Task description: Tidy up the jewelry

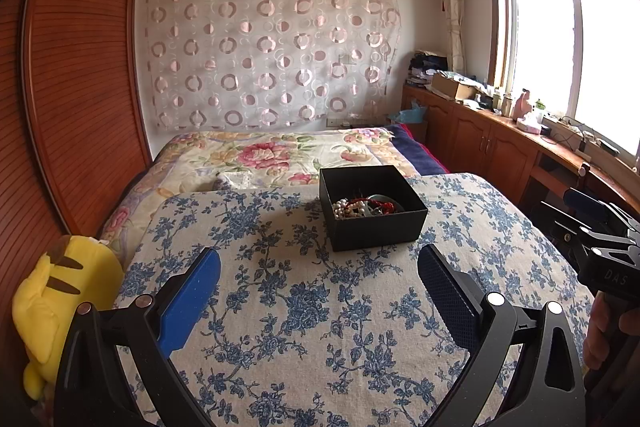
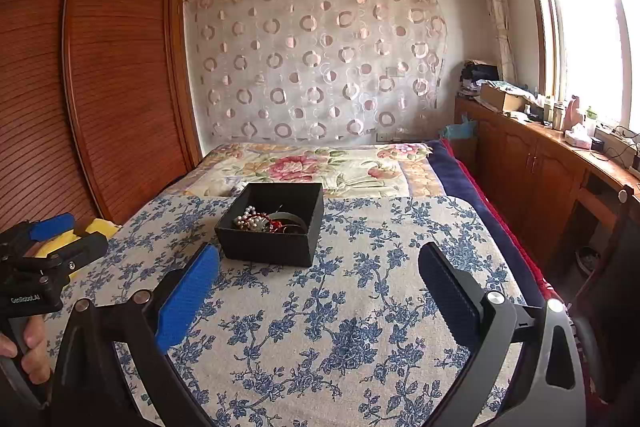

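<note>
On the bench draped in blue-flowered cloth (image 1: pixel 320 307): one open black square cardboard box (image 1: pixel 372 207), holding tangled jewelry — white pearl beads, red cord, a dark bangle (image 1: pixel 366 206). Left claw (image 1: pixel 320 287) and right claw (image 2: pixel 320 287), both released and empty, hover near the box. Stage: either sorting pending or pieces already gathered; undetermined.
</note>
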`<state>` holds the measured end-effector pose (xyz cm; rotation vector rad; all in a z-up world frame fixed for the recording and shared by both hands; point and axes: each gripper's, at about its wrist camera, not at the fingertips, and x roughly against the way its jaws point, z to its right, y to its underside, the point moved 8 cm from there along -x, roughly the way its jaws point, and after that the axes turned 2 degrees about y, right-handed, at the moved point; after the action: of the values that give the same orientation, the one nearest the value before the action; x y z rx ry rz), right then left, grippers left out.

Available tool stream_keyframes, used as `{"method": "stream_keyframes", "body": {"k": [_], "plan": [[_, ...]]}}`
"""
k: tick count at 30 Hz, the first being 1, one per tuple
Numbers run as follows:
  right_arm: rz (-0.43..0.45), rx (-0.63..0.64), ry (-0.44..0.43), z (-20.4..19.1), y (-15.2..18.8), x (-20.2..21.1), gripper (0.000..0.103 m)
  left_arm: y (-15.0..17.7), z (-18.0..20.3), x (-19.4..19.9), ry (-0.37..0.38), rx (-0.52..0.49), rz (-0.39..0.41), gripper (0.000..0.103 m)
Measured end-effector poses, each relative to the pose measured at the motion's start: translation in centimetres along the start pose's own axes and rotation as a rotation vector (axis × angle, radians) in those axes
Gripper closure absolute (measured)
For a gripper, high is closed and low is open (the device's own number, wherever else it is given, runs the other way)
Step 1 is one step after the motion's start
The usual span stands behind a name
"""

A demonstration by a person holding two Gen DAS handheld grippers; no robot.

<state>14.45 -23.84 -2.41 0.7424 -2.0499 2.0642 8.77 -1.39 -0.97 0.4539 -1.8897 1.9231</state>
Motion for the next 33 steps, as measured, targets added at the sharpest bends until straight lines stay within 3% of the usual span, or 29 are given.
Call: {"method": "stream_keyframes", "body": {"k": [33], "plan": [[0.007, 0.002, -0.002, -0.4, -0.22, 0.0, 0.002, -0.13, 0.56, -0.1, 0.005, -0.007, 0.006, 0.008]]}}
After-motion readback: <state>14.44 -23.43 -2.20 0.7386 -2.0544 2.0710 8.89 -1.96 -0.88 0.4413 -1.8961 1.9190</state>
